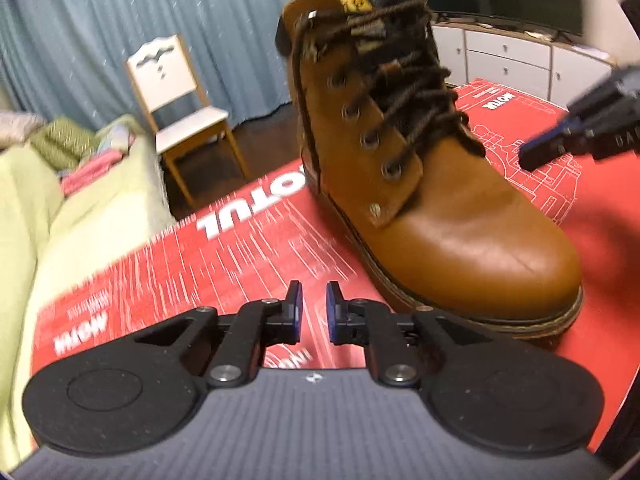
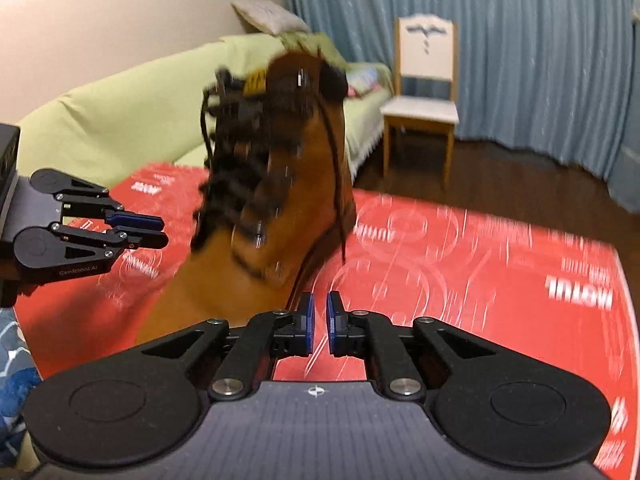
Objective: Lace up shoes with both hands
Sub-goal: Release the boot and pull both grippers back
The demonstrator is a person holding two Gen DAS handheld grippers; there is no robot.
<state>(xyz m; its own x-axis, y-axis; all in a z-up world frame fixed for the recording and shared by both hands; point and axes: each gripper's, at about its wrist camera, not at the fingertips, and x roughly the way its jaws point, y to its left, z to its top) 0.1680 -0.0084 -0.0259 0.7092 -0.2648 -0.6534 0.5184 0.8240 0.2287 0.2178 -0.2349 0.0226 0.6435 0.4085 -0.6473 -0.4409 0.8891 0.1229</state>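
Observation:
A tan leather boot (image 1: 440, 208) stands upright on a red printed box (image 1: 248, 248), its dark brown laces (image 1: 416, 92) criss-crossed up the eyelets. One loose lace end (image 2: 335, 168) hangs down the boot's side (image 2: 240, 280) to the box (image 2: 480, 260). My left gripper (image 1: 314, 312) hovers low over the box in front of the toe, open, with only red surface showing between its blue pads. The right gripper (image 2: 320, 320) is beside the boot's sole, open by a narrow gap, holding nothing. Each gripper also shows in the other's view: the right gripper (image 1: 536, 152), the left gripper (image 2: 156, 228).
A green-covered sofa (image 1: 60, 220) runs along one side of the box. A white wooden chair (image 2: 424, 80) stands before blue curtains (image 2: 520, 40). White drawers (image 1: 508, 60) under a dark screen lie behind the boot. Dark floor shows past the box's edge.

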